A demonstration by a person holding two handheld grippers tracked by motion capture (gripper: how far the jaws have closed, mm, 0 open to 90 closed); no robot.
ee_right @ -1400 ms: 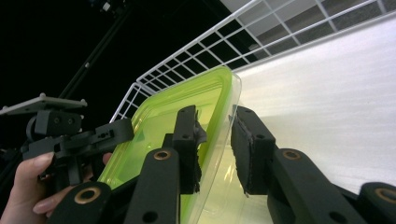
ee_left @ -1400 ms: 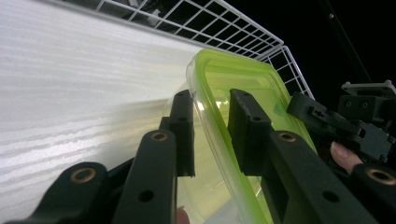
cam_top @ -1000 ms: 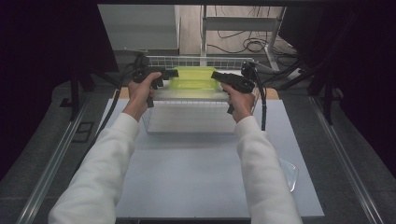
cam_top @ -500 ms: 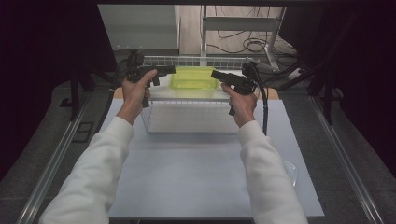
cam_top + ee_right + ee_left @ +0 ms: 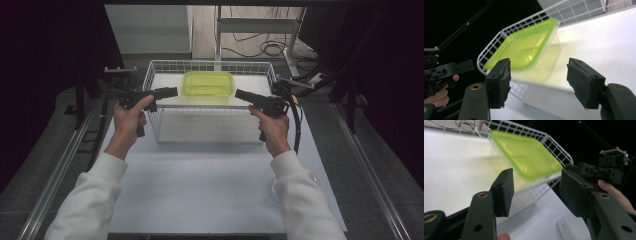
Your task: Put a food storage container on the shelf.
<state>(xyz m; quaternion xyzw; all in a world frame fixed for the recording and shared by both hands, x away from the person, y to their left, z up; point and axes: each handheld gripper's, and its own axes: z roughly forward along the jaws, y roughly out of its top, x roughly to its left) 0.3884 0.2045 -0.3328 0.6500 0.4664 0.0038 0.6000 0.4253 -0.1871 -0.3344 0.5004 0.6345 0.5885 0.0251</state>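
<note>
A clear container with a lime-green lid (image 5: pixel 208 83) rests inside a white wire basket (image 5: pixel 155 75) at the back of the table. My left gripper (image 5: pixel 173 91) hovers at the basket's left rim, pointing at the container. It is open, its jaws have just been closing a little, and nothing is between them. My right gripper (image 5: pixel 238 93) hovers over the basket's right part. It is open, its jaws have just been opening, and they hold nothing. The left gripper view has the container (image 5: pixel 524 155) beyond my left gripper (image 5: pixel 536 180). The right gripper view has the container (image 5: pixel 524 50) beyond my right gripper (image 5: pixel 539 68).
The basket stands on a white table top (image 5: pixel 200 190). A clear plastic piece (image 5: pixel 310 182) lies near the table's right edge, by my right sleeve. Metal rails (image 5: pixel 60 170) run along both sides. Cables (image 5: pixel 260 47) lie on the floor behind.
Both grippers have let go of the container's ends and drawn outward, the left one to the left, the right one to the right. The container stays in the basket.
</note>
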